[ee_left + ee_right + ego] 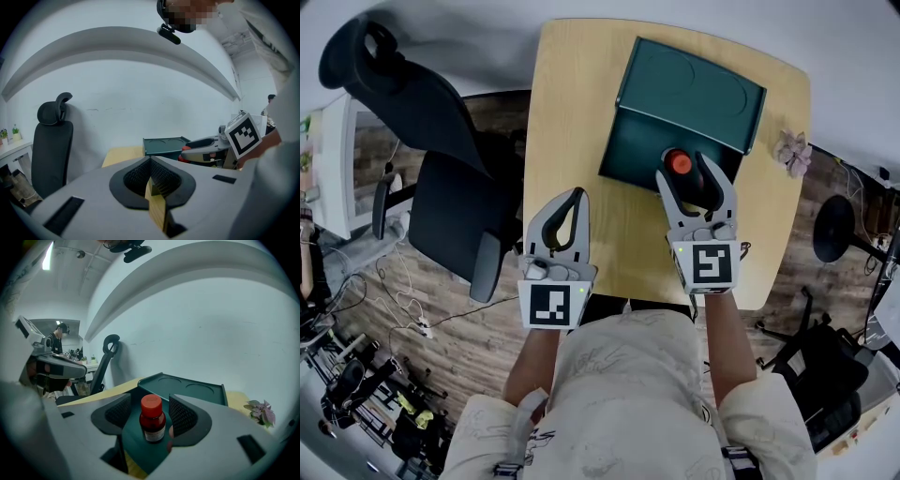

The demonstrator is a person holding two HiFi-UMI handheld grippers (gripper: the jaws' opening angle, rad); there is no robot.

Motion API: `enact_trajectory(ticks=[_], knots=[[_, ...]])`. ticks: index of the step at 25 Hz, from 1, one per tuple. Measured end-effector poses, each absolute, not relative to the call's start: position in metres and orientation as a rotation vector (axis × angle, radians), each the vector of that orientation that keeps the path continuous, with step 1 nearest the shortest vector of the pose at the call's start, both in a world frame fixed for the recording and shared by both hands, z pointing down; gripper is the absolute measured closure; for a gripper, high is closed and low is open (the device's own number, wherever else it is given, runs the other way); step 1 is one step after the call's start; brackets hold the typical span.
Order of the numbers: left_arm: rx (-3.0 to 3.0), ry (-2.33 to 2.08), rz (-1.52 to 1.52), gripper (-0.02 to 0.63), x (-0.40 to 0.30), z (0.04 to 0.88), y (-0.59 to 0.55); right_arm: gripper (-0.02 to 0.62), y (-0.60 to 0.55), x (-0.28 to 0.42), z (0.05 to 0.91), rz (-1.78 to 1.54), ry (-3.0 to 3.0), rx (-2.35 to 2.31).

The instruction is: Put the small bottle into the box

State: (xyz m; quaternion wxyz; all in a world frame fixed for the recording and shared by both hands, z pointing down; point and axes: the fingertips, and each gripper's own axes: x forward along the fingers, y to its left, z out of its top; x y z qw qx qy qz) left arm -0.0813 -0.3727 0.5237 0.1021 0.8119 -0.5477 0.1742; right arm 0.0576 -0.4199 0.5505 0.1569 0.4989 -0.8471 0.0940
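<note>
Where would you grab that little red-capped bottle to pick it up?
Grab the small dark bottle with the red cap around its round body, below the cap, from the near side. It stands upright in the dark green box; the open right claw flanks it that way.

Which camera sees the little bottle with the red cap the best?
The right gripper view. The small bottle stands close up between the right gripper's open jaws, showing its red cap, dark glass and label. The head view shows mostly its red cap from above. The left gripper view shows only a far-off bit of red.
</note>
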Motion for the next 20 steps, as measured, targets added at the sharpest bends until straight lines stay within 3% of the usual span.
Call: enact_trajectory(ticks=[20], knots=[[2.539,-1.625,0.388,0.600,-0.075,0.479,-0.330,0.330,-0.346,0.076,0.496,0.165,-2.388,1.562]])
